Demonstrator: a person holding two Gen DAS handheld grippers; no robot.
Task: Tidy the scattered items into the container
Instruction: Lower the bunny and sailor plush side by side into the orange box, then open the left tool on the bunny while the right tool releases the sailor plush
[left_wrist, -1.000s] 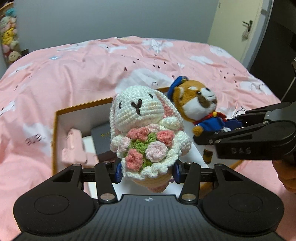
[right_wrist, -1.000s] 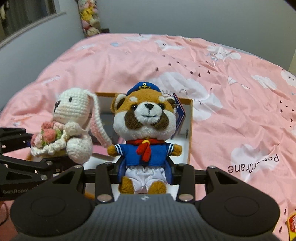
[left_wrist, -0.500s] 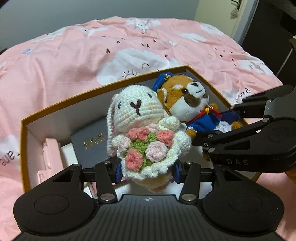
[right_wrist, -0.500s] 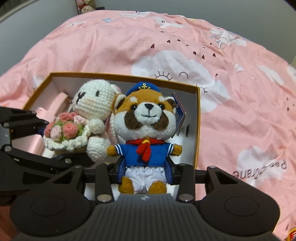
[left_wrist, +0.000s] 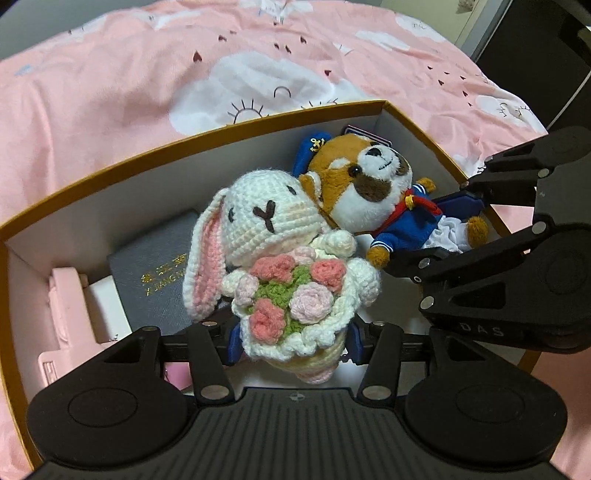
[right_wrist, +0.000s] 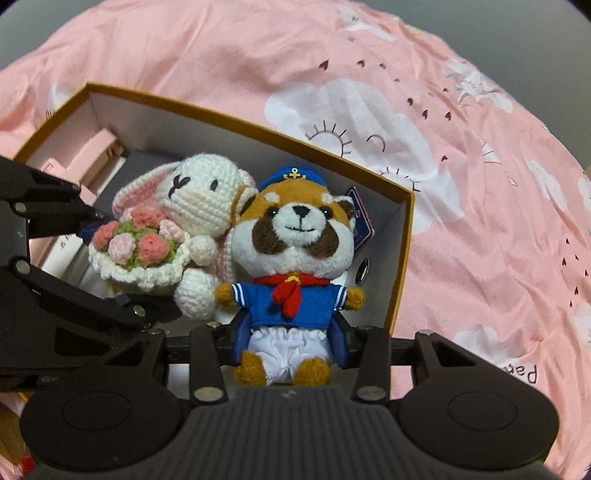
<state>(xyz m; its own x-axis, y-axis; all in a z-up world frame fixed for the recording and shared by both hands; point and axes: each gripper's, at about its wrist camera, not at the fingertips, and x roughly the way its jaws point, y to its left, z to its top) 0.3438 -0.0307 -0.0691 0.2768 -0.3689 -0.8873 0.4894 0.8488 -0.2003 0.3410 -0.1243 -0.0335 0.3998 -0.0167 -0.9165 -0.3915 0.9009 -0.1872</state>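
We see the left gripper (left_wrist: 293, 341), jaws clamped on a white crocheted rabbit with bouquet (left_wrist: 284, 266), over the orange-rimmed white cardboard box (left_wrist: 258, 125) on the pink bed (left_wrist: 110, 85). The right gripper (right_wrist: 290, 341) grips a sailor-suited plush red panda (right_wrist: 295, 254) touching the rabbit. A grey booklet (left_wrist: 159, 280) and pink case (left_wrist: 66, 314) lie beneath.

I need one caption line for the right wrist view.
Right tongs hold a sailor plush over the open box, beside a crochet rabbit.
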